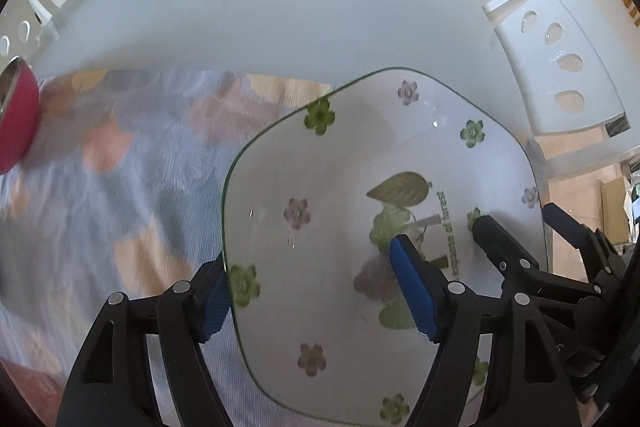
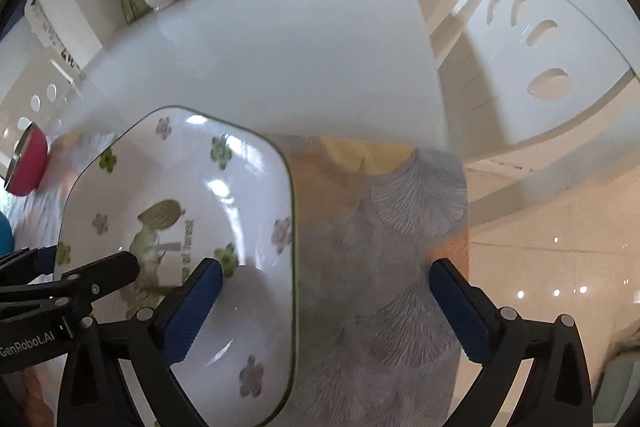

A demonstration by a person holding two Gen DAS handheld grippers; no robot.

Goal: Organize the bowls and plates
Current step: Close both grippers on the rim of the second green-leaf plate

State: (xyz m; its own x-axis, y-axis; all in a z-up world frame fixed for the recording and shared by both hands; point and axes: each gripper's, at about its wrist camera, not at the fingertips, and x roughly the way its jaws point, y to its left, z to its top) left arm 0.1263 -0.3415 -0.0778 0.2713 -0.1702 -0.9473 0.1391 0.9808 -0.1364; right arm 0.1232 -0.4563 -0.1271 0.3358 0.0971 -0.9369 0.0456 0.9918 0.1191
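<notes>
The white table [image 1: 260, 7] carries a patterned mat [image 2: 400, 227], where a flowered square plate [image 1: 360, 187] lies. The left gripper [image 1: 320, 291] straddles the plate's left rim, jaws apart, gripping nothing. The right gripper [image 2: 326, 307] gapes widest astride the plate's right rim, empty.

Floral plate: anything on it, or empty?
Empty. The floral plate shows only its printed flowers and leaf, no food or dishes, though gripper fingers cover part of it.
</notes>
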